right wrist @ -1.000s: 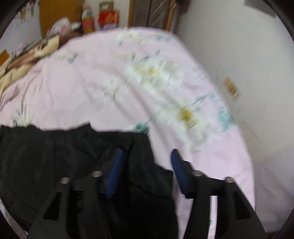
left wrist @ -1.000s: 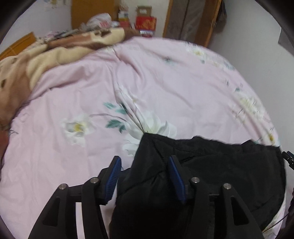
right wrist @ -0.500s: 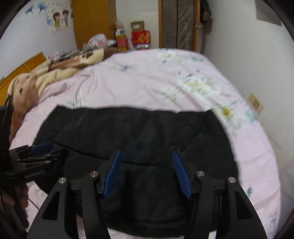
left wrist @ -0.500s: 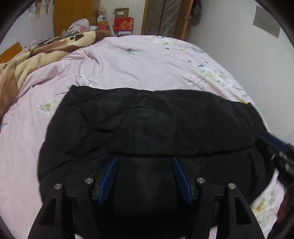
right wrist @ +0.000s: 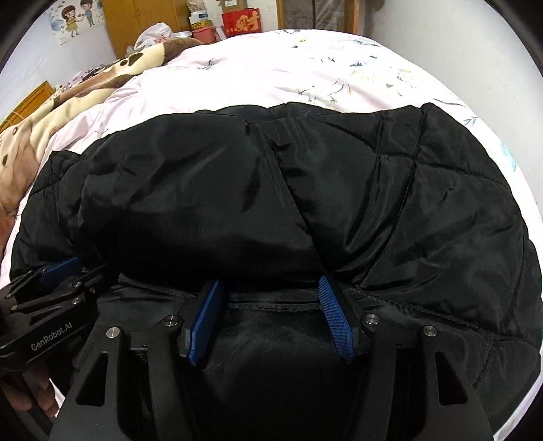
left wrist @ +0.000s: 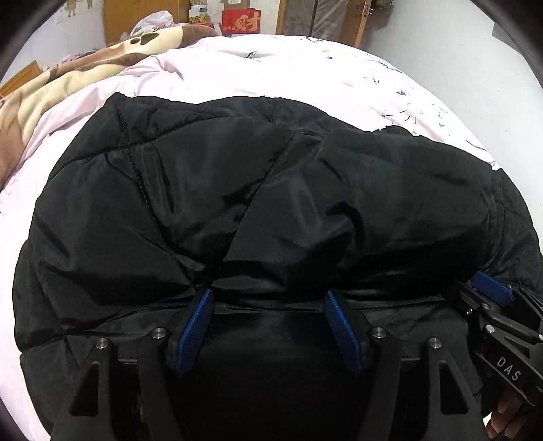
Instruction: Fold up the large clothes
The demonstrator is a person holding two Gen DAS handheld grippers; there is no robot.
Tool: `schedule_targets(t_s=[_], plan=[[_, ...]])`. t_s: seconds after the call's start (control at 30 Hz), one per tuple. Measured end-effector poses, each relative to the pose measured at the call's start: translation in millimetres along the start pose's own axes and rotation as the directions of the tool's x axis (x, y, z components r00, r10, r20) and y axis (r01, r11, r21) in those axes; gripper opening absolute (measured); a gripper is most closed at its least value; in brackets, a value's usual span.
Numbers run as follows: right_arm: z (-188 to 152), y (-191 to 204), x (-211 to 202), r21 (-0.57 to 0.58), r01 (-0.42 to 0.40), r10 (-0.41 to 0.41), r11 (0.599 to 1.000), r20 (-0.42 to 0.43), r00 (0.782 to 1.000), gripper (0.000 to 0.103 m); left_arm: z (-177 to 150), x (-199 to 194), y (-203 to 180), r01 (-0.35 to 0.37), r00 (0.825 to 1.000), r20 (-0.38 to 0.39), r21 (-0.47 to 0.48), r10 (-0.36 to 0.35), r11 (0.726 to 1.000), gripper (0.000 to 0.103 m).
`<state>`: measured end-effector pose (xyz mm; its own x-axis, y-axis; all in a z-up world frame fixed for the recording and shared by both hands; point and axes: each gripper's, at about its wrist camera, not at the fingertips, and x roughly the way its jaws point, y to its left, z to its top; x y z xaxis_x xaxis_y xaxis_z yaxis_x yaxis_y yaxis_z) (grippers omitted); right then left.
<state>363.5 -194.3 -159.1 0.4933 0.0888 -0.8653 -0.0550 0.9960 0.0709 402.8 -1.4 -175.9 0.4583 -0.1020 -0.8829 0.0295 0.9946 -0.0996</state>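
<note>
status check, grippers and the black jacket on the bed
Left gripper opening, right gripper open, fabric between both. Black jacket folded on pink bedsheet. Nothing in the way.

One black quilted jacket (left wrist: 271, 190) on the bed, and it's the only garment out here. Two grippers working it: the left gripper (left wrist: 268, 325) and the right gripper (right wrist: 271, 315), each with two blue pads, so four pads all told. One pink floral bedsheet (left wrist: 271, 68) underneath. One brown-and-cream blanket (left wrist: 68, 78) bunched on the far left side. At the back, one red box (right wrist: 241, 20), one white plastic bag (right wrist: 152, 34), one cartoon poster (right wrist: 76, 17).
</note>
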Motion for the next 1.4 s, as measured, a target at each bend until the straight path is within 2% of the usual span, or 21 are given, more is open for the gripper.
schedule_targets(t_s=[0.1,0.17,0.3,0.4,0.47,0.6,0.8,0.97,1.1,1.17,1.27,1.4], plan=[[1,-3,-16,-0.001,-0.029,0.029,1.0,0.007,1.0,0.058,3,-19,6,0.049,0.999,0.019,0.015,-0.049,0.999,0.068],[3,-15,-39,0.045,-0.087,0.086,0.995,0.029,0.996,0.058,2,-37,13,0.072,0.997,0.033,0.019,-0.073,0.997,0.068],[-4,-39,-79,0.084,-0.051,0.04,0.995,0.13,0.991,0.058,-8,-68,37,0.011,0.995,0.098,-0.014,-0.009,1.0,0.068],[-14,-54,-92,0.068,0.017,-0.027,0.998,0.147,0.989,0.058,-16,-68,51,-0.034,0.995,0.091,-0.017,0.036,0.999,0.068],[-20,-61,-92,0.053,0.05,-0.058,0.997,0.15,0.987,0.058,-22,-61,53,-0.066,0.993,0.093,0.005,0.066,0.998,0.068],[-31,-66,-69,0.028,0.101,-0.103,0.995,0.09,0.991,0.058,-25,-39,55,-0.072,0.994,0.075,-0.013,0.073,0.997,0.07],[-41,-67,-36,0.023,0.135,-0.136,0.991,0.06,0.989,0.059,-30,-18,53,-0.108,0.991,0.084,0.001,0.108,0.994,0.07],[-45,-63,-43,0.009,0.153,-0.153,0.988,0.09,0.984,0.059,-33,-34,54,-0.105,0.989,0.099,-0.019,0.106,0.994,0.07],[-48,-71,-81,0.038,0.159,-0.163,0.987,0.169,0.972,0.059,-33,-54,58,-0.177,0.974,0.153,0.045,0.168,0.983,0.07],[-52,-76,-90,0.05,0.183,-0.189,0.982,0.193,0.963,0.059,-36,-59,66,-0.191,0.969,0.169,0.034,0.183,0.981,0.07],[-58,-83,-80,0.033,0.209,-0.211,0.977,0.158,0.965,0.06,-40,-50,73,-0.222,0.962,0.169,0.029,0.214,0.975,0.07],[-58,-88,-57,0.058,0.17,-0.175,0.984,0.111,0.978,0.061,-41,-35,69,-0.215,0.966,0.147,0.011,0.211,0.977,0.071]])
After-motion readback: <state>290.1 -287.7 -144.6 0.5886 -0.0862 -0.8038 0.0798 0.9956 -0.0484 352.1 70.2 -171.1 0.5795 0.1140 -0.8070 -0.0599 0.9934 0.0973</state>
